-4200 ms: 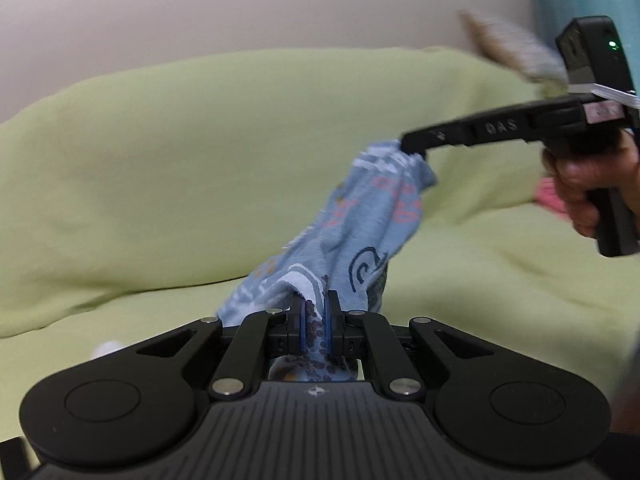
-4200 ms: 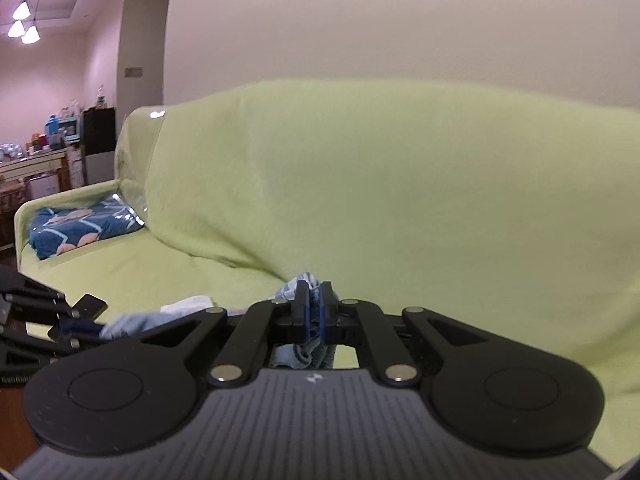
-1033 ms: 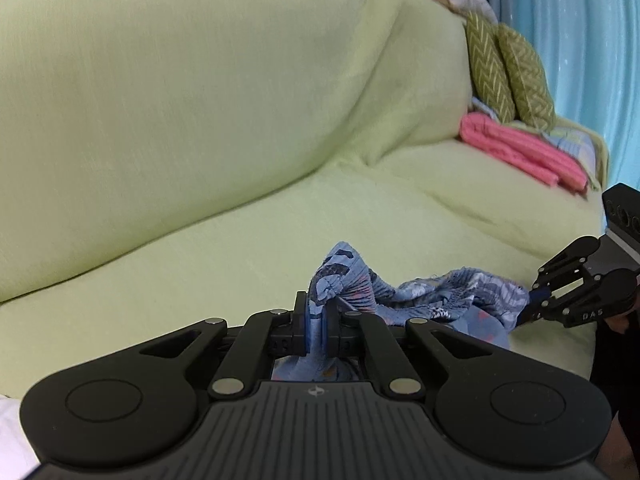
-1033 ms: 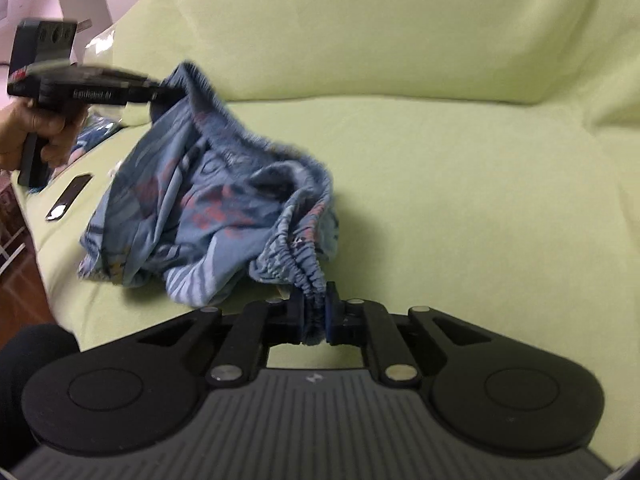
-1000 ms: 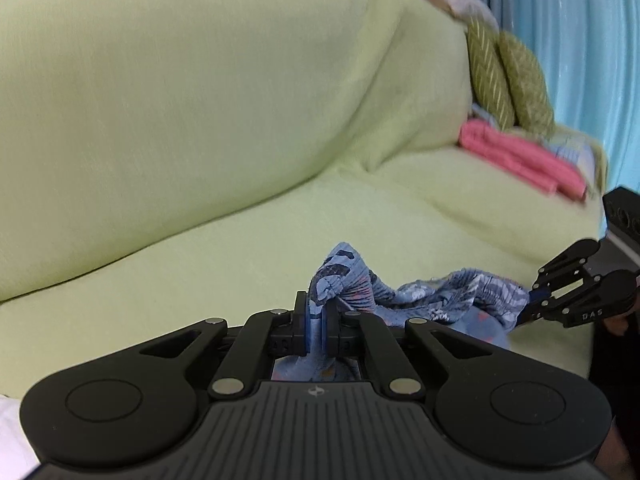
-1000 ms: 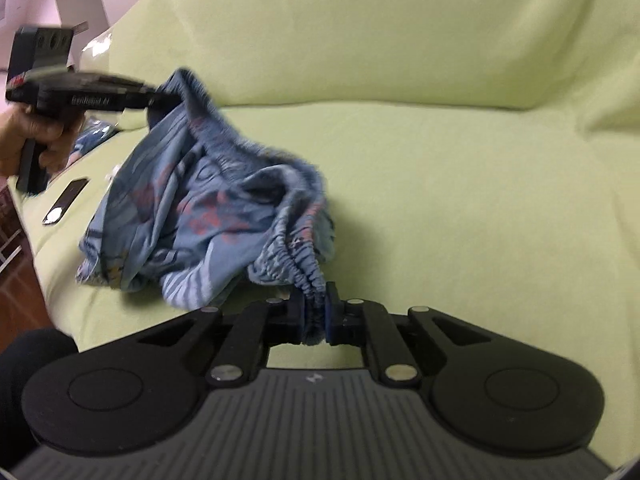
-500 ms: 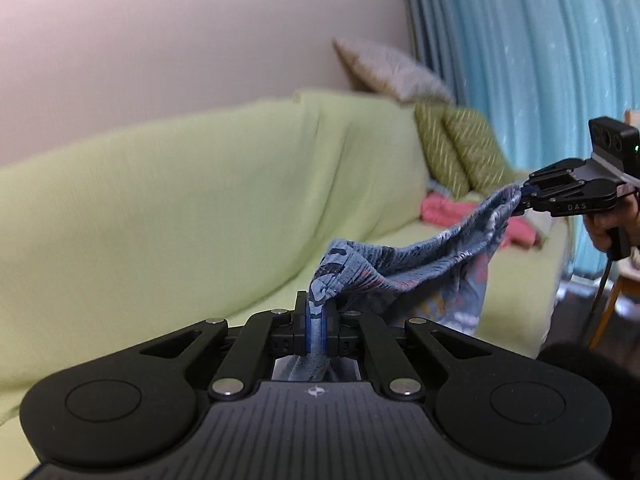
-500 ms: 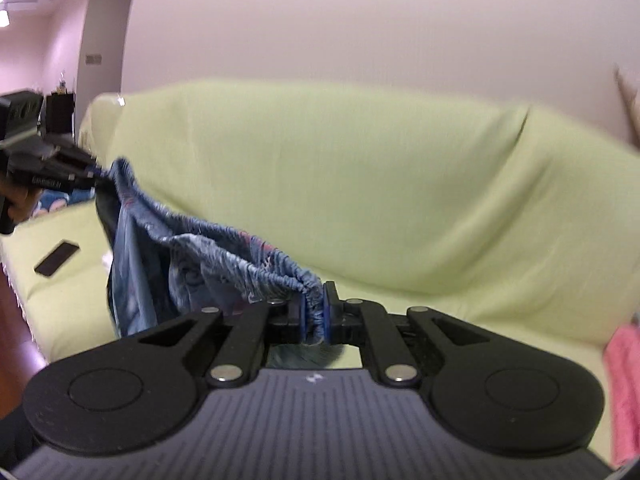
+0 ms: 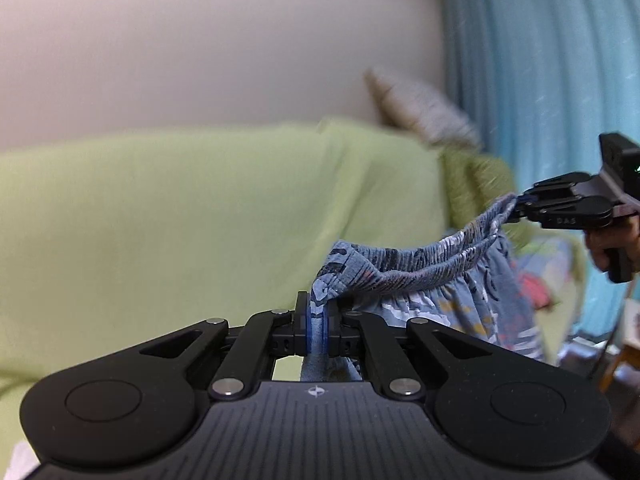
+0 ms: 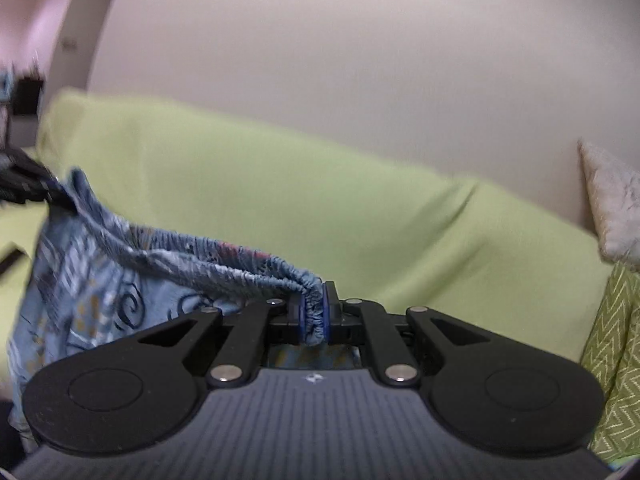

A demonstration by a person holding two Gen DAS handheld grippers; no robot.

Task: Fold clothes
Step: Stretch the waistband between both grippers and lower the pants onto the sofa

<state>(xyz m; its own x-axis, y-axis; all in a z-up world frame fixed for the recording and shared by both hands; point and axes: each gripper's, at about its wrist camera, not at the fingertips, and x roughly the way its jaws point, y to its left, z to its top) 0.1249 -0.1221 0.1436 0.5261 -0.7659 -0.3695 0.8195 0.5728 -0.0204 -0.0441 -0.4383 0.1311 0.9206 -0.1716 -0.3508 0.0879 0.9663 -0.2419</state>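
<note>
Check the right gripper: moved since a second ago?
Yes, upward. The right gripper, shut on the shorts' waistband, was low against the sofa seat; now it is level with the backrest top, before the curtain.

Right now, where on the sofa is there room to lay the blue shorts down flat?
The sofa's green seat left of the hanging shorts looks bare, though the view is blurred. The right end is crowded: zigzag cushions, a grey pillow, and pink clothes behind the shorts. Both tongs, left and right, grip the waistband.
</note>
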